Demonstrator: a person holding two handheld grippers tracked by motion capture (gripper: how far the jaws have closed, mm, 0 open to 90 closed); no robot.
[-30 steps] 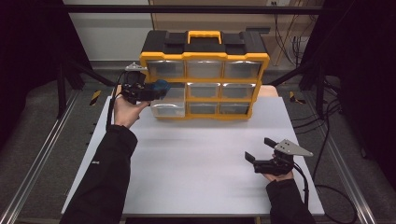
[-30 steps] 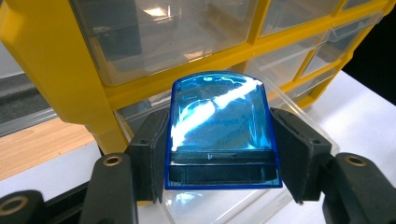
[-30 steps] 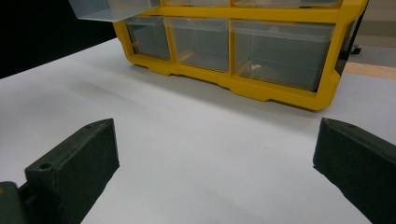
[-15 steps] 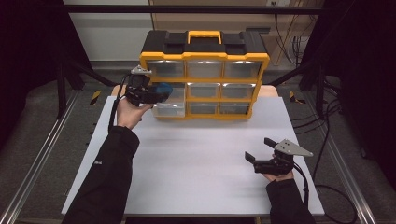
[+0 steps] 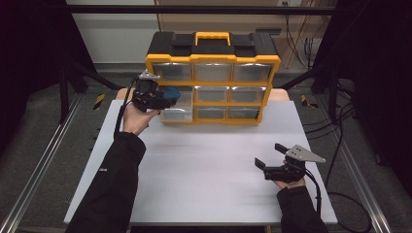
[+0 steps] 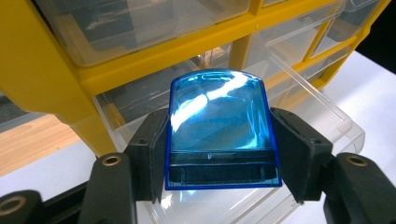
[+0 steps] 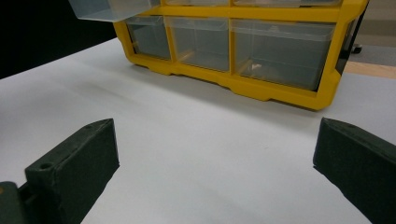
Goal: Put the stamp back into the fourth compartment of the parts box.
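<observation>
A yellow and black drawer cabinet [image 5: 212, 73] stands at the back of the white table [image 5: 204, 165]. Its middle-left clear drawer [image 5: 177, 112] is pulled out. My left gripper [image 5: 163, 97] is shut on a blue translucent piece [image 6: 219, 130] and holds it just over that open drawer [image 6: 299, 126]. The black pads [image 6: 152, 144] press on both sides of the piece. My right gripper [image 5: 268, 156] rests low near the table's front right, open, with nothing between its jaws [image 7: 210, 154]. It faces the cabinet's bottom row [image 7: 243, 46].
Metal rails run along both sides of the table. Cables lie on the floor at the right. A wide stretch of bare white tabletop lies between the cabinet and the right gripper.
My left gripper with the blue piece has shifted slightly right, nearer over the open drawer. The right gripper has kept still.
</observation>
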